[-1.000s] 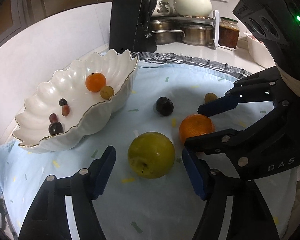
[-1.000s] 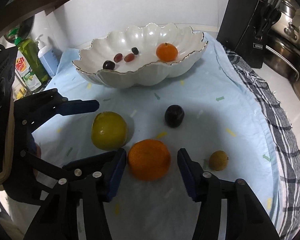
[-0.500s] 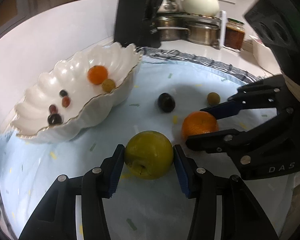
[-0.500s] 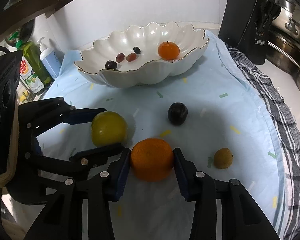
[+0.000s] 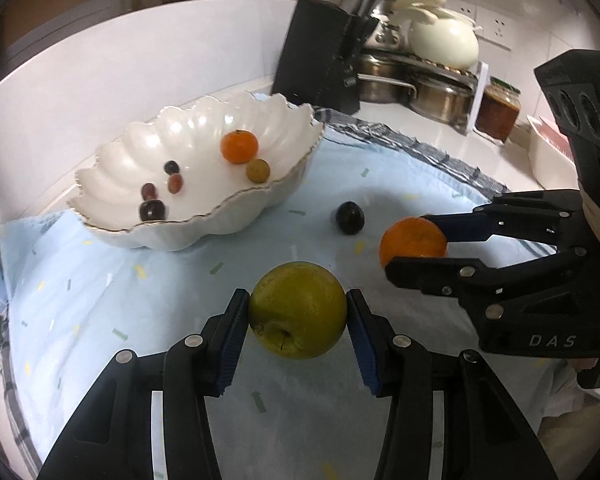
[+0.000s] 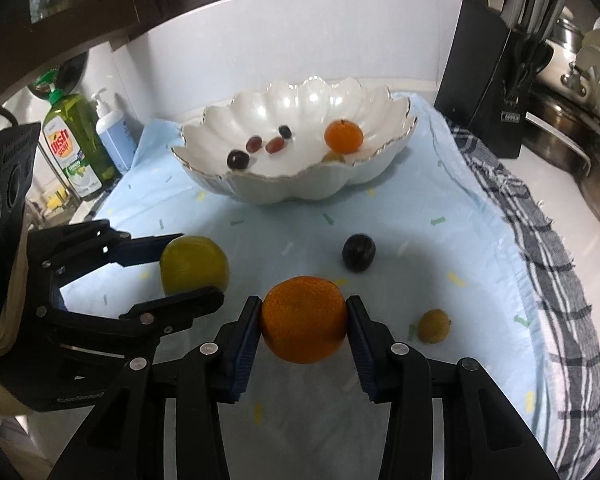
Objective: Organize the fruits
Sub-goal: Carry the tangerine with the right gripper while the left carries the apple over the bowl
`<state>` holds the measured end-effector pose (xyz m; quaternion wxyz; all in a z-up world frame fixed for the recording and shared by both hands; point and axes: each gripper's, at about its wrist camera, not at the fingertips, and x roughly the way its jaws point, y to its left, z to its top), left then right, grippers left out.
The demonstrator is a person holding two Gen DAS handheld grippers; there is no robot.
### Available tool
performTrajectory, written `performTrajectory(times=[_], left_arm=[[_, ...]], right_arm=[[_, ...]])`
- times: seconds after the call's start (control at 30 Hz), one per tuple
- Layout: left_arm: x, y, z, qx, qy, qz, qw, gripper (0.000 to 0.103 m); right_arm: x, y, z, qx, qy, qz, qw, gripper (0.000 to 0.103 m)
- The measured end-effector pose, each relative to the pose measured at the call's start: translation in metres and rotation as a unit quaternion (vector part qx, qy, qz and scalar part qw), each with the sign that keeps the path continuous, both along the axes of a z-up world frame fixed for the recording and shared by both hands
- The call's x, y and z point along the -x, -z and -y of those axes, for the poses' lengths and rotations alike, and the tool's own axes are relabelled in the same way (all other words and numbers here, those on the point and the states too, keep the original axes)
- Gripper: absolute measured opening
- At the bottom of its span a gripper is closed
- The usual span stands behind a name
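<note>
Left claw (image 5: 298, 316), green apple (image 5: 298, 314); tangerine (image 5: 239, 146) in bowl (image 5: 204, 224)

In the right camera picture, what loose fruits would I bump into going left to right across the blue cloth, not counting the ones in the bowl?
Green apple → big orange → dark plum → little yellow fruit.

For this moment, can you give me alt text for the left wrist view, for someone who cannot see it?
The left gripper clamps a yellow-green apple over a light blue cloth. To its right, the right gripper grips an orange. Behind, a dark plum lies on the cloth and a scalloped white bowl holds a mandarin and small fruits.
</note>
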<state>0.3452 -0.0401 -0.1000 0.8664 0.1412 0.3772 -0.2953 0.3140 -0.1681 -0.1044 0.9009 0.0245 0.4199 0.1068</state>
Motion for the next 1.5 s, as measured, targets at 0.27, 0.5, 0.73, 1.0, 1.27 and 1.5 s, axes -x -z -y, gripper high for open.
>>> performTrajectory(times=[0.27, 0.5, 0.73, 1.0, 1.27, 1.5], left_arm=[[0.013, -0.029, -0.012, 0.016, -0.053, 0.036, 0.9978, 0.048], [0.019, -0.059, -0.026, 0.046, -0.096, 0.065, 0.9922, 0.048], [0.019, -0.078, -0.035, 0.065, -0.118, 0.089, 0.9869, 0.048], [0.001, -0.091, -0.039, 0.073, -0.144, 0.106, 0.9812, 0.048], [-0.031, -0.097, -0.038, 0.07, -0.162, 0.111, 0.9779, 0.048], [-0.066, -0.094, -0.038, 0.059, -0.174, 0.11, 0.9768, 0.048]], right_arm=[[0.011, -0.028, -0.002, 0.008, -0.003, 0.043, 0.999, 0.044], [0.018, -0.054, -0.009, 0.009, -0.01, 0.083, 0.996, 0.044], [0.016, -0.073, -0.012, 0.001, -0.012, 0.117, 0.993, 0.043], [-0.002, -0.09, -0.01, -0.006, -0.002, 0.15, 0.989, 0.044], [-0.039, -0.095, -0.008, -0.012, 0.004, 0.156, 0.988, 0.044], [-0.079, -0.09, -0.005, -0.018, 0.011, 0.137, 0.99, 0.044]])
